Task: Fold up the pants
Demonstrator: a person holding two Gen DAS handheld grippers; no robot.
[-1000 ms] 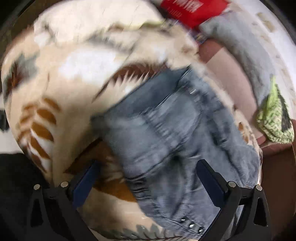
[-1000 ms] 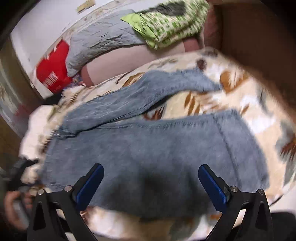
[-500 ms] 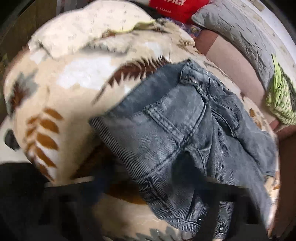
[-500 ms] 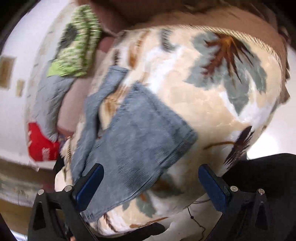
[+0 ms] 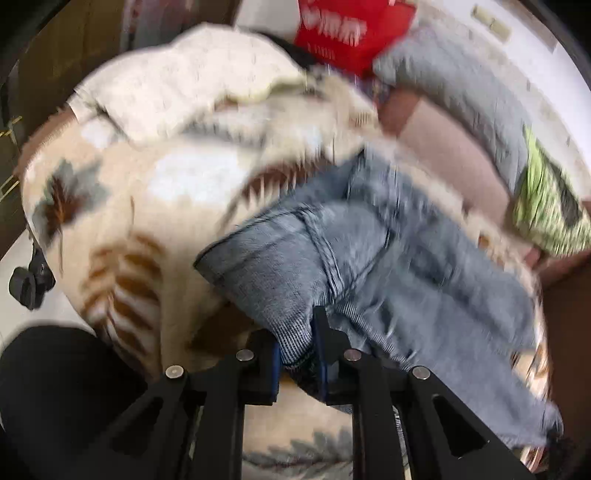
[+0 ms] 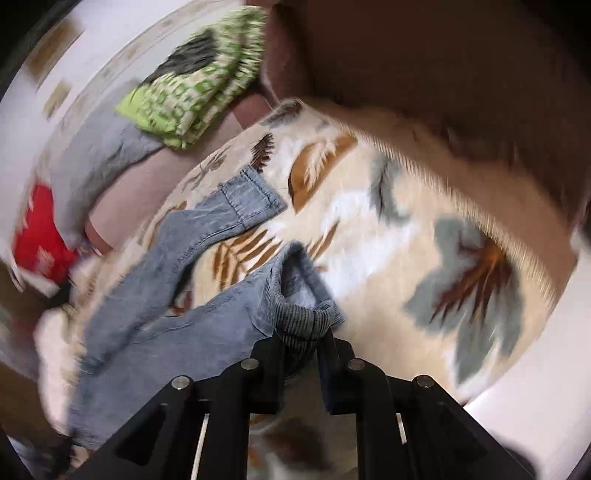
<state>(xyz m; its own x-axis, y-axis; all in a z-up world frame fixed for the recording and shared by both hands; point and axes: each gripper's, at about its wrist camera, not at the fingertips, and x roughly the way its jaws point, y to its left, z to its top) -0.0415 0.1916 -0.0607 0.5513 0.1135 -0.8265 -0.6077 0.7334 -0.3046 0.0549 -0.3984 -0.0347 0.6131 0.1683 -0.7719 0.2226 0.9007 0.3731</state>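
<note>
With your left gripper [image 5: 299, 356] just closed on the waist corner of the jeans [image 5: 406, 266] and your right gripper [image 6: 301, 350] on a leg cuff, both over the leaf-print blanket [image 6: 406, 221], either thin bunched pinch risked slipping if you lifted unevenly.

A leaf-patterned blanket [image 6: 424, 206] covers the bed (cream, brown, grey), with a green checked cloth [image 6: 192, 96], grey pillow [image 5: 461, 88] and red bag [image 5: 351, 29] behind.

Both the left gripper [image 5: 298, 354] and right gripper [image 6: 301, 350] have black frames, silver screws, blue-padded fingers
</note>
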